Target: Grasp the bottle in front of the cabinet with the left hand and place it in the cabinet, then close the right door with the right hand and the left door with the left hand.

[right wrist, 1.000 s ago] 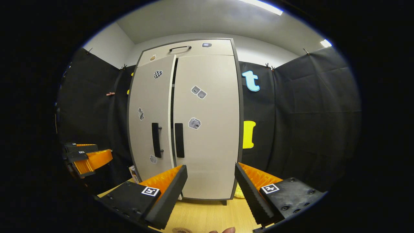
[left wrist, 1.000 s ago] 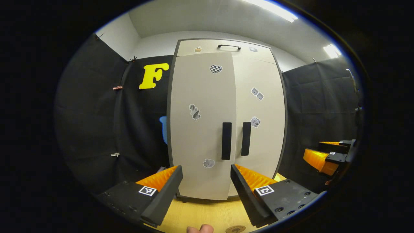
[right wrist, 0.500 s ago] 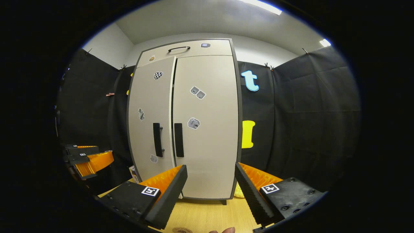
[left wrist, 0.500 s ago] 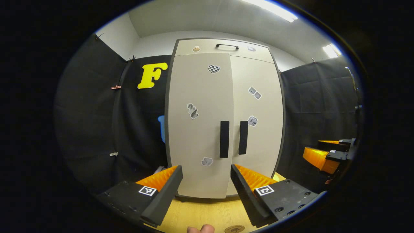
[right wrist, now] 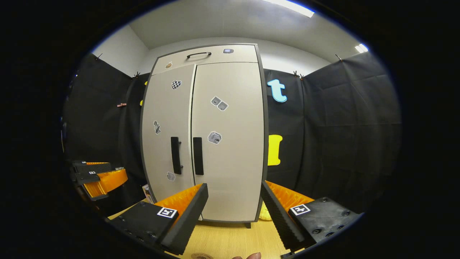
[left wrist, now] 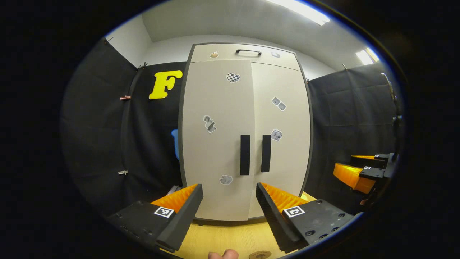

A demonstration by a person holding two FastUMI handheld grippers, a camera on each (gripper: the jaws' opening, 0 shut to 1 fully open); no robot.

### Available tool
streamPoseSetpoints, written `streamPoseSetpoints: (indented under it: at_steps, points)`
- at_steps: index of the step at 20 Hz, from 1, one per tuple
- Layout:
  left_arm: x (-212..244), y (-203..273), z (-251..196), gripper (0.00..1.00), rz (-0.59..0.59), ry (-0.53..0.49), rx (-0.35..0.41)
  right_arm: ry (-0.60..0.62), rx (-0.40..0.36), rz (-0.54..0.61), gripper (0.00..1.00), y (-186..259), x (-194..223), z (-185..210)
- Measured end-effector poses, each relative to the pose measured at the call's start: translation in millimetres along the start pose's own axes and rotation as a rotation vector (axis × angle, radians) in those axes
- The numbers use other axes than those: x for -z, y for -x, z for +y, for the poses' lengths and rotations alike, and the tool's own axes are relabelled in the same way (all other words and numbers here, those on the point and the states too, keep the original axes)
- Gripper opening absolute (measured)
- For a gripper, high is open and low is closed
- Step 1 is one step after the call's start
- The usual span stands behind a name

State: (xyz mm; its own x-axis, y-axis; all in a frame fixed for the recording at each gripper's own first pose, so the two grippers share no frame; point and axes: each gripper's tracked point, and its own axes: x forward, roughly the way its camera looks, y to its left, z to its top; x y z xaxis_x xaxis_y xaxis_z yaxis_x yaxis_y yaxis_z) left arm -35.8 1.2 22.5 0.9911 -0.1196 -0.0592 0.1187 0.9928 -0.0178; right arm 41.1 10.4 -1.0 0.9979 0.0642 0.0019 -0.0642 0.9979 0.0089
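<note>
The cabinet stands at the far edge of the worktop, and both of its doors look shut or almost shut. The left door and the right door meet at their two dark handles. The bottle is not visible; I judge it is inside, behind the doors.

The left gripper is wide open and holds nothing. The right gripper is also wide open and empty.

The risk now is small: a door not fully latched may swing open again, or a gripper drawn back carelessly may catch a handle. The doors carry small stickers, with no text I can read.
</note>
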Motion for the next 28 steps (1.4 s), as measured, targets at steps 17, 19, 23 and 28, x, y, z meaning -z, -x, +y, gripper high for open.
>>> streamPoseSetpoints:
  at_steps: [17, 19, 23, 28]
  points:
    - [33.4, 3.9, -24.2, 0.94, 0.058, -0.04, -0.054, 0.025, -0.089, 0.032, 0.97, -7.0, 28.5, -8.2]
    - [39.3, 3.9, -29.5, 0.94, 0.066, -0.011, -0.056, 0.043, -0.084, 0.026, 0.96, -8.9, 27.0, -17.1]
    - [46.3, 2.9, -43.9, 0.94, 0.058, -0.001, -0.052, 0.045, -0.115, 0.03, 0.96, -11.0, 29.5, -22.1]
    - [47.6, -0.8, -53.8, 0.93, 0.036, -0.037, -0.061, 0.045, -0.16, 0.016, 0.96, -11.2, 27.9, -16.1]
